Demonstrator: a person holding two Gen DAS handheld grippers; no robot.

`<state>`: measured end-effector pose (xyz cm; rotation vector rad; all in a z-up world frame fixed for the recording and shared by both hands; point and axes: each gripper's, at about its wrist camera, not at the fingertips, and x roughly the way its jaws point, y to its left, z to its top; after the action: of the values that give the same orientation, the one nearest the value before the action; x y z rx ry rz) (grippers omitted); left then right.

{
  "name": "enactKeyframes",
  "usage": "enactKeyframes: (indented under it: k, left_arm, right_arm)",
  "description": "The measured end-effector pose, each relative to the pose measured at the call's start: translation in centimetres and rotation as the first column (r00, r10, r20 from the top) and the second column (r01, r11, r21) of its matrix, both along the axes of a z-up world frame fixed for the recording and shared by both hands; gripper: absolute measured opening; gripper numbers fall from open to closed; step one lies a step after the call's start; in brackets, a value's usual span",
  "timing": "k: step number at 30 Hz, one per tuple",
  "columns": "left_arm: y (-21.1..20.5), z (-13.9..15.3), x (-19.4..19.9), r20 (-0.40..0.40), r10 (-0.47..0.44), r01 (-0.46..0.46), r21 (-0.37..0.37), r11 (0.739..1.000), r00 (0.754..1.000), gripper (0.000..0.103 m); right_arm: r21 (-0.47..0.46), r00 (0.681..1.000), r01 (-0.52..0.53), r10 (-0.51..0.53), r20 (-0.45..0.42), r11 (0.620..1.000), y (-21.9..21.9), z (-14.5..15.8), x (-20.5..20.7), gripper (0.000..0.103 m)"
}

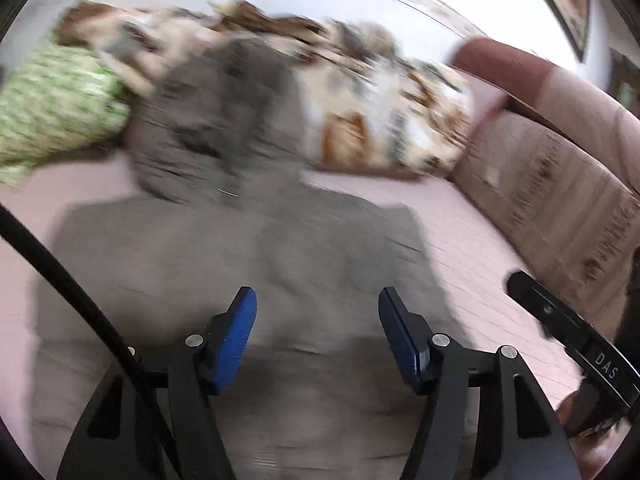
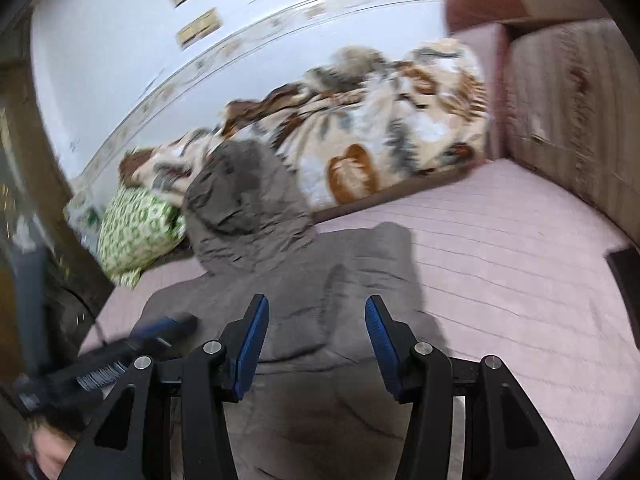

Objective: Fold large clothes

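A grey hooded jacket [image 1: 240, 260] lies spread flat on the pink bed sheet [image 1: 460, 220], its hood [image 2: 244, 200] rumpled at the far end. My left gripper [image 1: 316, 294] hangs open over the jacket's body, with nothing between its blue pads. My right gripper [image 2: 317, 300] is open too, above the jacket [image 2: 340, 272] near its right side, and its pads are also bare. The right tool's black body [image 1: 560, 320] shows at the right edge of the left wrist view. Both views are motion-blurred.
A floral blanket [image 2: 380, 120] is heaped along the wall behind the jacket. A green patterned pillow [image 2: 136, 232] lies left of the hood. A brown padded headboard [image 2: 560, 100] bounds the bed on the right. Bare sheet [image 2: 500, 260] stretches right of the jacket.
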<state>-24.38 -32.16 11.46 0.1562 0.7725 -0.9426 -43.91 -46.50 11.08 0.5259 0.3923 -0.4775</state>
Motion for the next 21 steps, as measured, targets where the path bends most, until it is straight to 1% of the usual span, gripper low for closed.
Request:
enactKeyframes:
  k: [2,3,4,6,7,9,10,13,14,15,17,18,21]
  left_arm:
    - [2.2,0.0,3.6,0.034,0.099,-0.1,0.059,0.993,0.995,0.063]
    - [3.7,-0.4,5.7,0.046,0.159,-0.163,0.081,0.983,0.986,0.063]
    - [4.4,-0.7,6.9,0.052,0.191,-0.196,0.093,0.976,0.98,0.062]
    - [6.2,-2.2,10.3,0.068,0.273,-0.281,0.161,0.946,0.96,0.062]
    - [6.7,-2.8,11.5,0.064,0.291,-0.298,0.178,0.938,0.955,0.062]
    - [7.5,-4.9,13.5,0.039,0.317,-0.318,0.221,0.922,0.948,0.062]
    - [7.4,-5.7,14.1,0.028,0.32,-0.318,0.235,0.919,0.947,0.063]
    - [7.8,-7.7,14.9,-0.003,0.325,-0.313,0.256,0.915,0.946,0.065]
    - [7.9,-8.4,15.2,-0.03,0.327,-0.308,0.257,0.916,0.945,0.065]
    - [8.1,-8.9,15.1,-0.055,0.331,-0.307,0.256,0.917,0.942,0.066]
    - [8.1,-9.5,15.4,-0.081,0.335,-0.305,0.255,0.918,0.939,0.066]
    - [8.0,-9.6,15.4,-0.081,0.335,-0.304,0.265,0.915,0.939,0.067]
    - [7.4,-9.1,15.6,-0.08,0.344,-0.308,0.292,0.905,0.935,0.067]
  right_arm:
    - [-0.026,0.999,-0.04,0.039,-0.03,0.999,0.6,-0.1,2.1,0.054]
    - [-0.032,0.997,-0.067,0.066,-0.049,0.997,1.0,-0.3,3.6,0.054]
    - [-0.037,0.995,-0.076,0.073,-0.063,0.996,1.1,-0.5,4.6,0.054]
    - [-0.026,0.992,-0.096,0.094,-0.089,0.995,1.2,-1.2,6.7,0.054]
    - [-0.019,0.99,-0.098,0.096,-0.1,0.995,1.2,-1.6,7.3,0.054]
    - [-0.014,0.986,-0.091,0.088,-0.14,0.996,0.9,-2.9,8.9,0.054]
    - [-0.004,0.982,-0.087,0.086,-0.168,0.996,0.5,-3.6,9.6,0.054]
    - [0.035,0.967,-0.076,0.082,-0.242,0.997,-0.4,-5.9,11.2,0.054]
    - [0.041,0.954,-0.071,0.08,-0.289,0.997,-0.6,-6.9,11.8,0.054]
    - [0.051,0.946,-0.07,0.082,-0.313,0.996,-0.7,-7.6,12.2,0.054]
    - [0.068,0.933,-0.074,0.093,-0.347,0.995,-0.8,-8.4,12.8,0.054]
    - [0.066,0.927,-0.077,0.096,-0.363,0.995,-0.9,-8.8,12.9,0.054]
    - [0.071,0.928,-0.068,0.089,-0.361,0.995,-1.1,-8.7,12.7,0.054]
